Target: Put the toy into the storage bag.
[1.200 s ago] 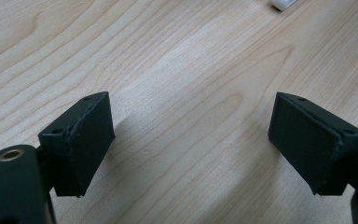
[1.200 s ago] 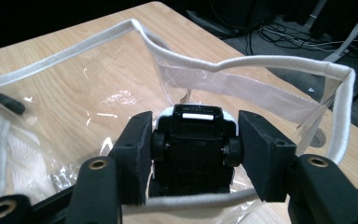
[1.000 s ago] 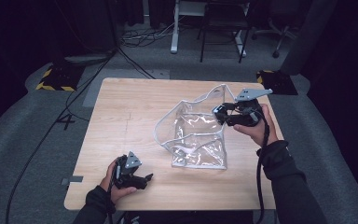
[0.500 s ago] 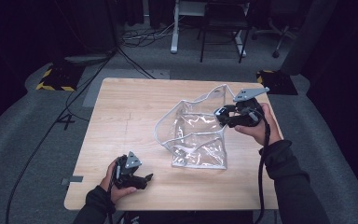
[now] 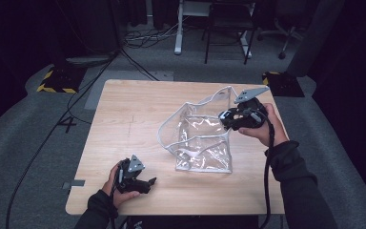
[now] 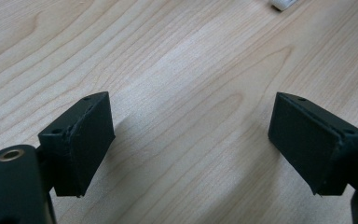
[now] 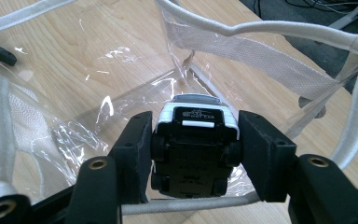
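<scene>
A clear plastic bag [image 5: 198,138] with white trim stands open in the middle of the wooden table [image 5: 138,114]. My right gripper [image 5: 229,119] is at the bag's right rim, shut on a small black-and-white toy car [image 7: 193,140], seen underside up with its wheels showing. The car hangs over the bag's white rim [image 7: 261,28] and open mouth. My left gripper [image 5: 147,183] rests near the table's front left, open, with bare wood between its pads [image 6: 81,140].
A chair and desk legs [image 5: 224,33] stand on the grey floor beyond the table's far edge. Cables [image 5: 90,86] run across the floor at the left. A small white object [image 6: 282,3] lies on the wood ahead of the left gripper.
The right gripper with the car has shifted slightly toward the bag's rim. The left gripper has stayed put.
</scene>
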Action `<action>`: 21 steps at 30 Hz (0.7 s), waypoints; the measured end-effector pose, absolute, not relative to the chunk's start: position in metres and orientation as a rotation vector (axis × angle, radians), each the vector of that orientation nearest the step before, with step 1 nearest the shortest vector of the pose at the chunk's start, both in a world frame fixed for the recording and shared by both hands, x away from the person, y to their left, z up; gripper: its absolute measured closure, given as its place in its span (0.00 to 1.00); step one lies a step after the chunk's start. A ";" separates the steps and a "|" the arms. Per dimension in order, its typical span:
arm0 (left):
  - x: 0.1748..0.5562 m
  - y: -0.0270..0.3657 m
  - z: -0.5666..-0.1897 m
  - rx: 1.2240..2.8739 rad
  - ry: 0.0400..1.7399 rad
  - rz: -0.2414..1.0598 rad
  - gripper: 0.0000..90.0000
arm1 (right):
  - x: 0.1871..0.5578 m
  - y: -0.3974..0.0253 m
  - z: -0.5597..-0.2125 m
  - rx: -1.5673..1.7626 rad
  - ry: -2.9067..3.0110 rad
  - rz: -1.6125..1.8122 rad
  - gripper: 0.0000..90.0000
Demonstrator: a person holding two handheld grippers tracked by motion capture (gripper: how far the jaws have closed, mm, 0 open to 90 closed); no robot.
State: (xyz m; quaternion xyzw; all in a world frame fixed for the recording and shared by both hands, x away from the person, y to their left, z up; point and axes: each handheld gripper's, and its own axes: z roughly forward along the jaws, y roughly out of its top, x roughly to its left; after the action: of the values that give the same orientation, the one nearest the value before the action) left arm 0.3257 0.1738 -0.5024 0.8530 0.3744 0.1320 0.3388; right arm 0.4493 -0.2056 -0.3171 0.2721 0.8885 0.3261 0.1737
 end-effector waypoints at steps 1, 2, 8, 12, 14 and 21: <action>0.326 0.174 -0.502 2.221 0.975 0.343 0.16 | 0.449 -0.206 -0.318 0.769 2.517 0.935 0.53; 0.326 0.174 -0.502 2.221 0.975 0.344 0.16 | 0.450 -0.206 -0.318 0.759 2.516 0.941 0.53; 0.326 0.174 -0.502 2.221 0.975 0.344 0.16 | 0.449 -0.208 -0.318 0.770 2.520 0.936 0.53; 0.326 0.174 -0.502 2.221 0.975 0.344 0.16 | 0.448 -0.209 -0.319 0.777 2.512 0.949 0.52; 0.326 0.174 -0.503 2.219 0.976 0.347 0.16 | 0.448 -0.209 -0.319 0.772 2.510 0.947 0.52; 0.326 0.174 -0.503 2.221 0.975 0.345 0.16 | 0.447 -0.211 -0.320 0.781 2.499 0.985 0.52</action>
State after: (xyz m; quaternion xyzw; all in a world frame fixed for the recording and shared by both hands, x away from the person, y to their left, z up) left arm 0.3257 0.1738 -0.5025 0.8528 0.3746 0.1323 0.3391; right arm 0.4473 -0.2111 -0.3204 0.2750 0.8801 0.3469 0.1715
